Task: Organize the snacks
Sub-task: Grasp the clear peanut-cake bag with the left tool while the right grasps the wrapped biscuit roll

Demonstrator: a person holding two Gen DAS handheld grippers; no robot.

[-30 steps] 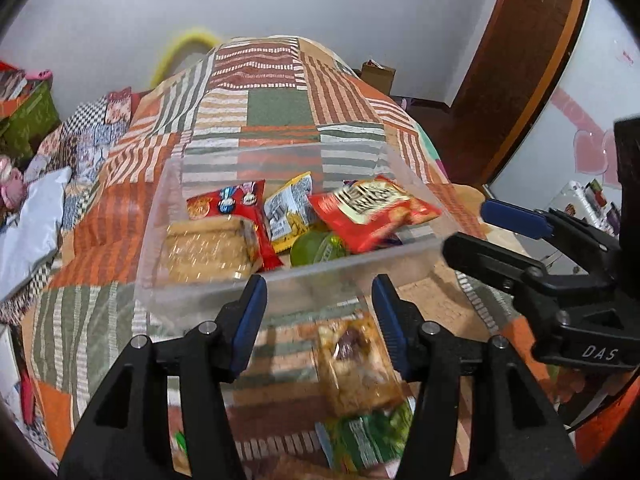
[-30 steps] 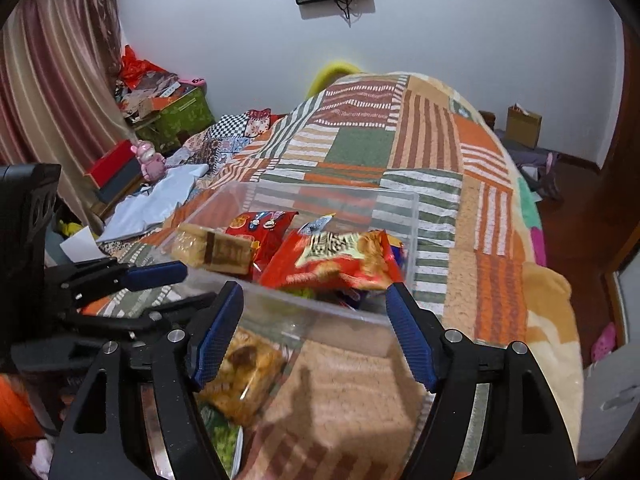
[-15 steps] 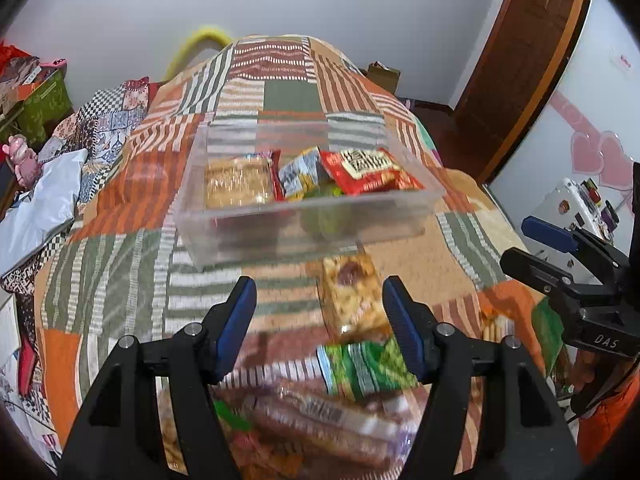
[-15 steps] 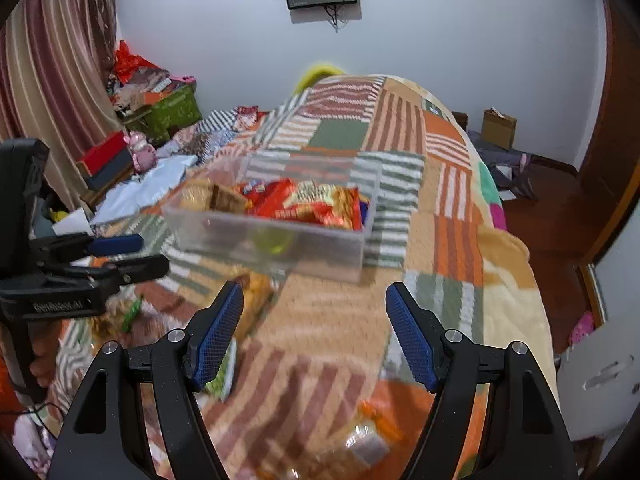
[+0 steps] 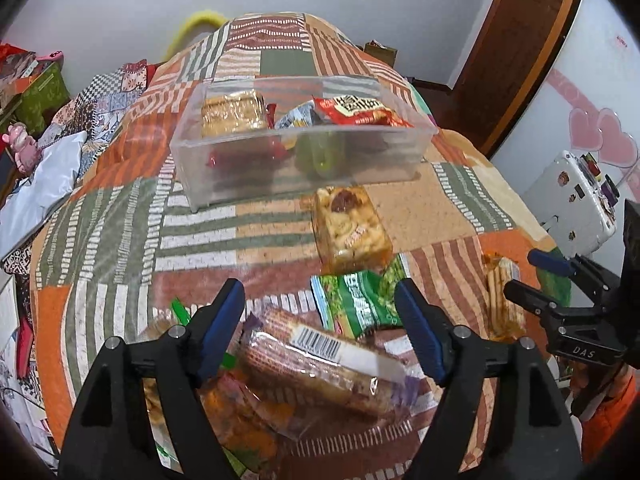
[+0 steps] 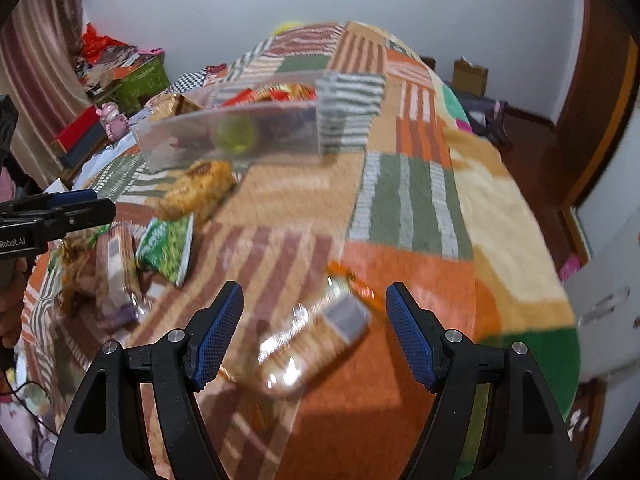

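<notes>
Now I hold my left gripper [image 5: 320, 320] with its fingers apart and empty above a clear-wrapped wafer pack [image 5: 320, 354] at the near left of the bed [image 5: 440, 216]. Just right lies a green snack bag [image 5: 356, 296], and beyond it a peanut bar pack [image 5: 350, 226]. Farther off stands the clear bin [image 5: 304, 160], holding snacks. My right gripper [image 6: 314, 334] gapes over a blurred cracker pack [image 6: 312, 344].

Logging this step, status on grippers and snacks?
Left gripper open over long clear-wrapped biscuit pack. Right gripper open over blurred cracker pack. Clear plastic bin part filled. Nothing between fingers.
</notes>
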